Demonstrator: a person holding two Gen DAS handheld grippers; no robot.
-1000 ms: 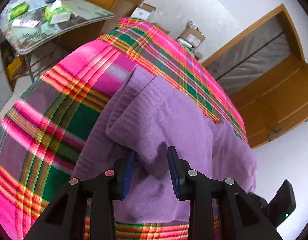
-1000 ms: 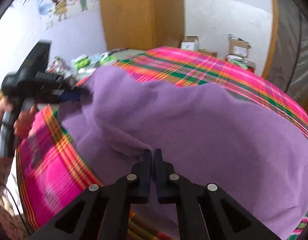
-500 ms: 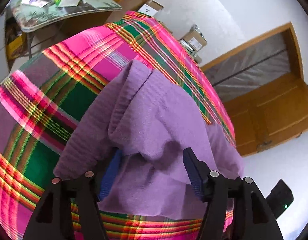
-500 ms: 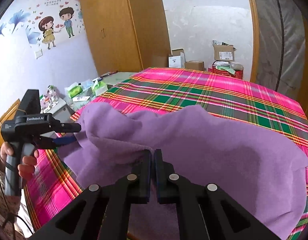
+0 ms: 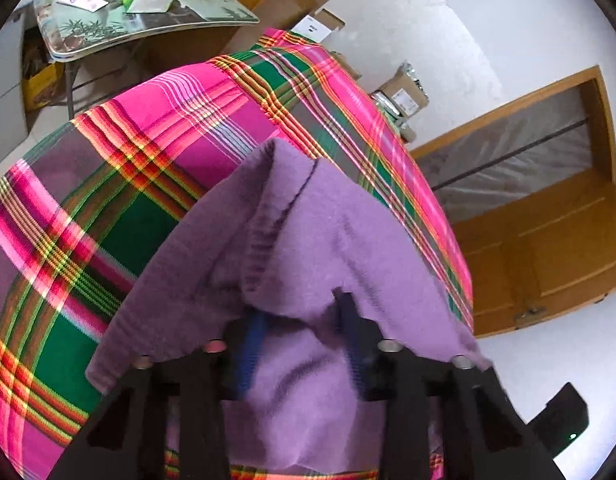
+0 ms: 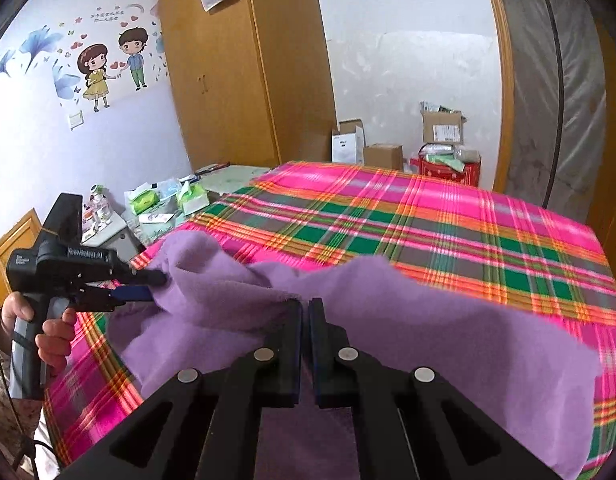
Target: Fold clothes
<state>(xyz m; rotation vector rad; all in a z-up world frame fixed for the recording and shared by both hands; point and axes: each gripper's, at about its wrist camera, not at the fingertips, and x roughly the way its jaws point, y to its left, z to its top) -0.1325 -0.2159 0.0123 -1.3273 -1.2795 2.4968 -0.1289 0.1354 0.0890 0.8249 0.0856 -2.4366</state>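
While left claw (image 5: 300, 340) closing, purple garment (image 5: 308, 248) between jaws.

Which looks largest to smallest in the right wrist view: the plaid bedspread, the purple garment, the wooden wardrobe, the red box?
1. plaid bedspread and purple garment: alike in picture area; the garment is nearer the camera, so unranked.
2. wooden wardrobe
3. red box, far back, so its true size is unsure.

Bare plaid bedspread (image 6: 448, 232) beyond garment (image 6: 428, 328)
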